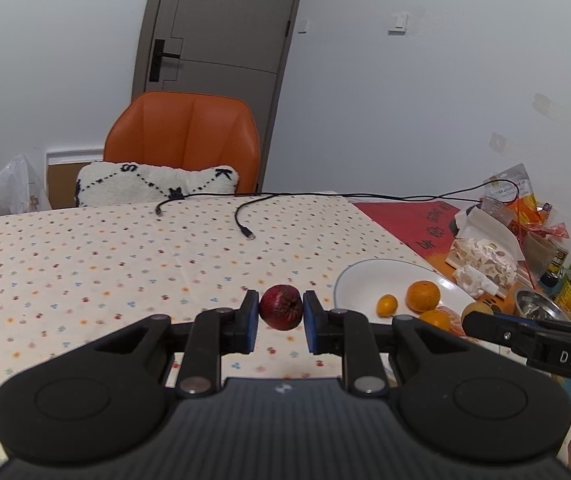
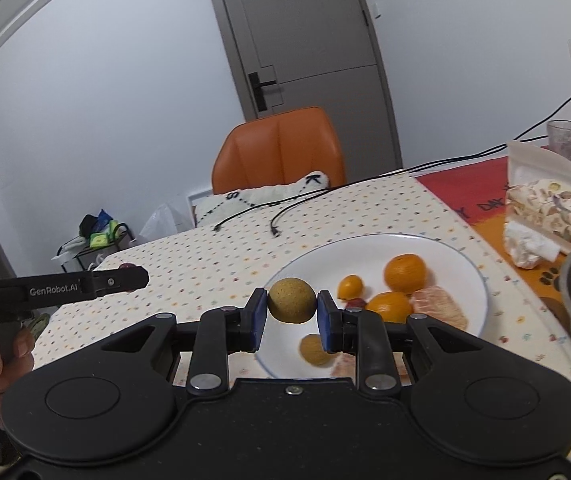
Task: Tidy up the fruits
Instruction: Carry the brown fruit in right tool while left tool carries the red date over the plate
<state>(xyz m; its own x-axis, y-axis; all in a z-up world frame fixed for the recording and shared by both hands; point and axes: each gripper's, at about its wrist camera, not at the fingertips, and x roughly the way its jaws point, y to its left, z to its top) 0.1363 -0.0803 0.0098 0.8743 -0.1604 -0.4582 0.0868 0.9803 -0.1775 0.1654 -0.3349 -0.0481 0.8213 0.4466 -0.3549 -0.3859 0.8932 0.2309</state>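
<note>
Left gripper (image 1: pixel 280 314) pinching small dark-red round fruit (image 1: pixel 281 307) across middle; right gripper (image 2: pixel 291 312) pinching tan rough-skinned round fruit (image 2: pixel 291 300) above white round plate (image 2: pixel 475 280). Both probably light, firm, roll-prone.

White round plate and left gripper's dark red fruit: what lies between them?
Only bare dotted tablecloth separates the plate from the fruit, in the left wrist view.

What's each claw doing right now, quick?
Left claw: closed on the dark red fruit, held above the tablecloth.
Right claw: closed on the round brown fruit, held over the white plate.
</note>
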